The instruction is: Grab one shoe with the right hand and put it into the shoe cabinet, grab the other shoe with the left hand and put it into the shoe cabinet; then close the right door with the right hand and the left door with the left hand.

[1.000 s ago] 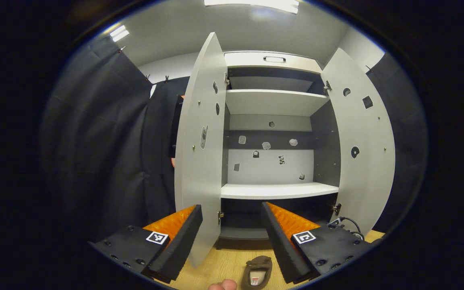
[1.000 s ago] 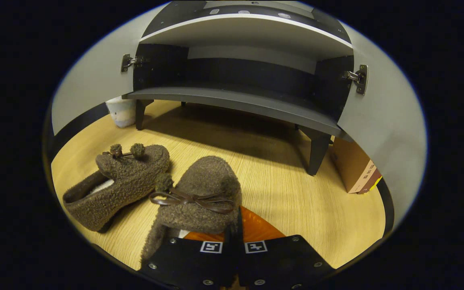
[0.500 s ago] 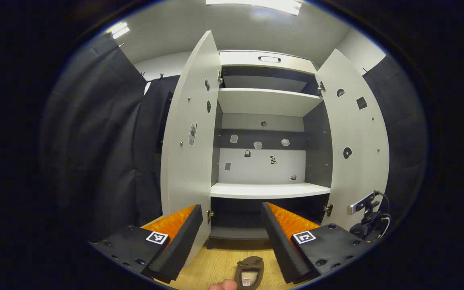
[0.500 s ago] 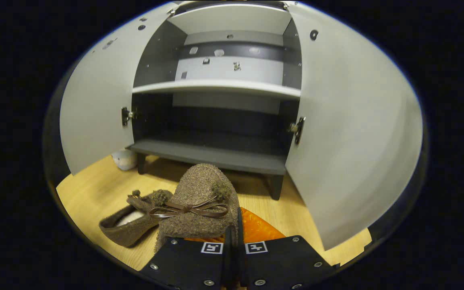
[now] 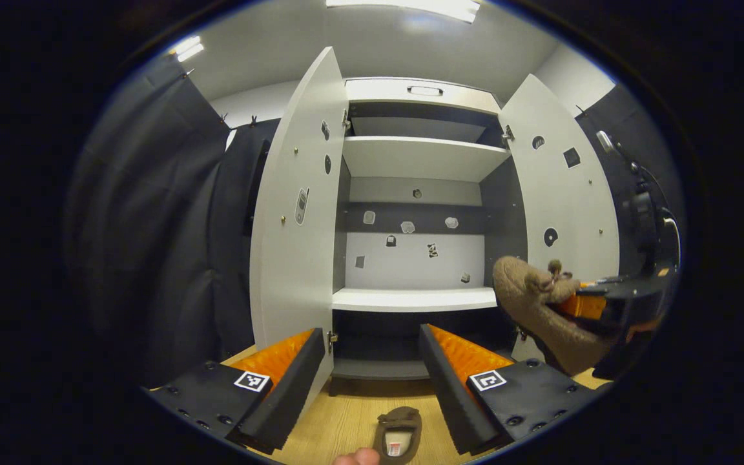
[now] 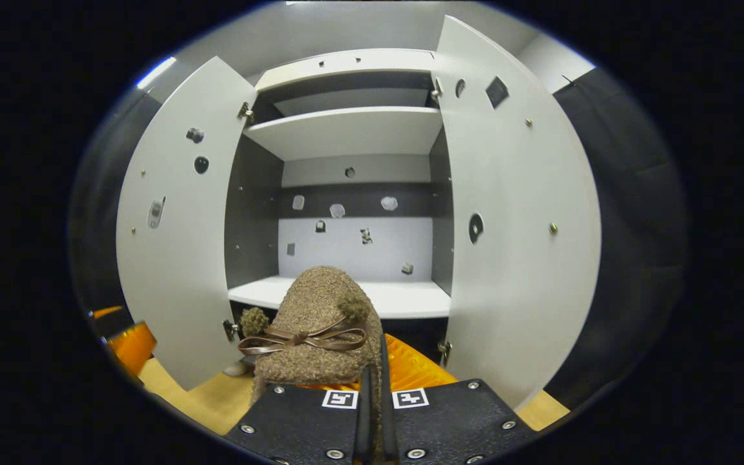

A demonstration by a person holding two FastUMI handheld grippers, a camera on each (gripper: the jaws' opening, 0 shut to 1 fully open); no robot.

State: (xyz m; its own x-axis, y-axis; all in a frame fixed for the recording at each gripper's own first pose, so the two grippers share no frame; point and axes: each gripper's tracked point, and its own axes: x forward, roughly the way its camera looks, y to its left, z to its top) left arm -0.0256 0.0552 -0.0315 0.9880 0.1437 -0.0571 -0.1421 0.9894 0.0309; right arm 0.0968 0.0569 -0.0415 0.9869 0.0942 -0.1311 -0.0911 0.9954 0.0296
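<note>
Black cloth hangs on both sides of a tall shoe cabinet that stands on short legs on a light wooden floor, under bright ceiling lights. Both of its pale doors are swung wide: the left door and the right door each carry a few small stickers on their inner faces, and more stickers dot the back panel between the shelves. Inside, a white upper shelf and a white middle shelf are bare, and the dark bottom compartment sits below them. The right gripper is closed on a fuzzy brown shoe with a thin brown bow and small pompoms; both fingers press together on its heel edge, toe pointing forward at the cabinet. From the left gripper view that same held shoe hangs in the air just in front of the right door, about level with the middle shelf and not yet inside, with the right gripper behind it. The left gripper is held open, its two fingers well apart with nothing between them, aimed at the lower part of the cabinet. Below it the other shoe lies on the floor, opening up, a little way in front of the cabinet. A fingertip of the person shows at the bottom edge of the left gripper view.
</note>
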